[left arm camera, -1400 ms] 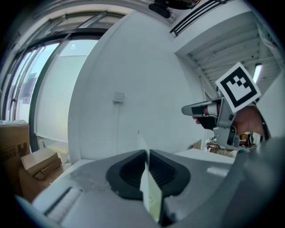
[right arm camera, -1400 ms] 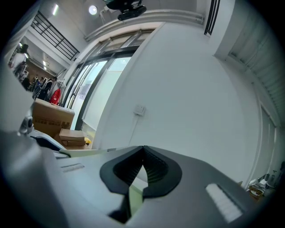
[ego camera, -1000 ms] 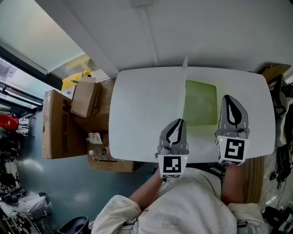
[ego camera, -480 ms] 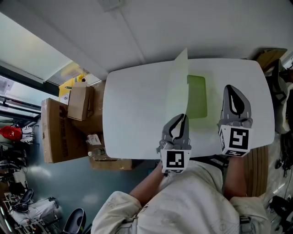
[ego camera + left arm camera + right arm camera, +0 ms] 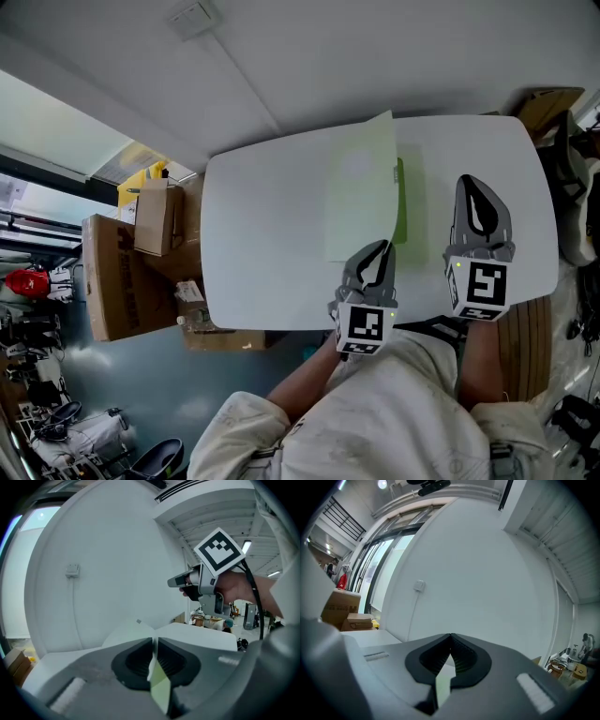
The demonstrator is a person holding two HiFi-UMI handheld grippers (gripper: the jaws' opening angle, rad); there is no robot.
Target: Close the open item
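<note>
Left fingers (image 5: 89,672): I grip the near edge of the pale green folder (image 5: 361,187) cover, tilted over the desk (image 5: 262,234). Right fingers (image 5: 515,663): pressed together, empty; folder lies just left of them.

Straight ahead of your left claw (image 5: 382,246) the raised pale cover (image 5: 361,187) blocks the way. It leans out over the table (image 5: 262,244) from the claw's tips forward, so nothing passes through there at that height. To that claw's left the tabletop is bare out to its edge, and you have free room to sweep. To its right a strip of the green folder (image 5: 401,211) lies flat. Just past it your right claw (image 5: 467,180) hovers, leaving only a narrow lane between the two claws. Ahead of the right claw and to its right the table is bare, up toward the wall (image 5: 328,66). Cardboard boxes (image 5: 117,272) stand off the table, well left of the left claw.
</note>
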